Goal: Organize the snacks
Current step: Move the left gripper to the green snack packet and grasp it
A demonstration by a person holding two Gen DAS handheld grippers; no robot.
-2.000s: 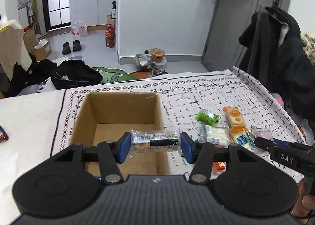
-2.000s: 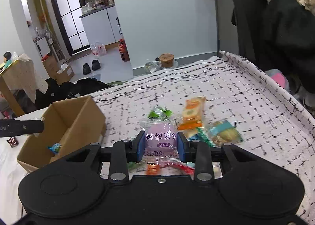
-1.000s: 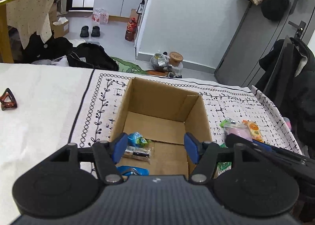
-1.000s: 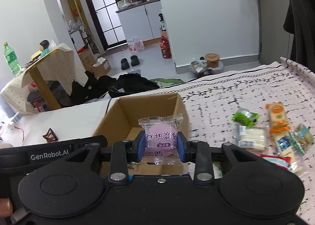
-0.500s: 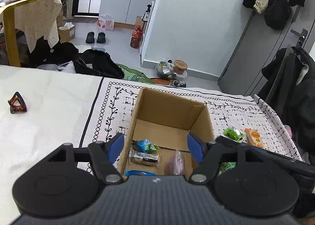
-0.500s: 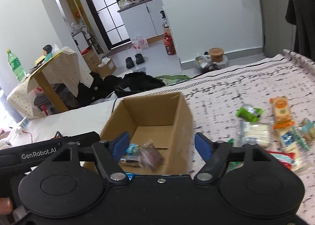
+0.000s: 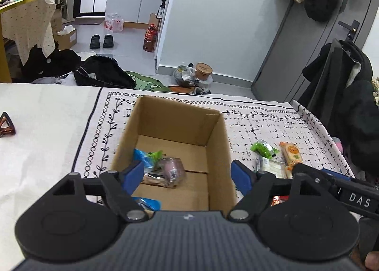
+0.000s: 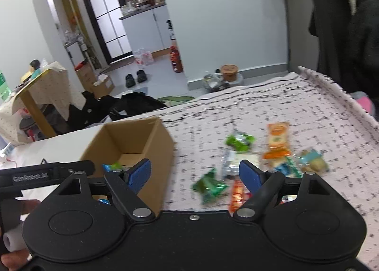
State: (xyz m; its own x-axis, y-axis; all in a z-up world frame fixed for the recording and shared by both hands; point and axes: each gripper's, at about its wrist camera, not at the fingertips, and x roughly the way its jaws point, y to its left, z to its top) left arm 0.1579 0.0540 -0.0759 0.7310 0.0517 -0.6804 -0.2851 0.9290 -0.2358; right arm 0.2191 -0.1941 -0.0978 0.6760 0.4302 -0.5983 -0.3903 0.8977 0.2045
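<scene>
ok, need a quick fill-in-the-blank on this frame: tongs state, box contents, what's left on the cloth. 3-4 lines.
1. Both the left tongs and the right tongs are ____ and hold nothing.
2. The purple-wrapped snack lies inside the ____.
3. The orange packet lies on the patterned ____, outside the cardboard box.
4. The green packet lies to the ____ of the box in the left wrist view.

Missing words: open; box; cloth; right

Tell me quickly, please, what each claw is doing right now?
Left claw: open, holding nothing, above the cardboard box.
Right claw: open, holding nothing, facing the snacks on the cloth.
</scene>
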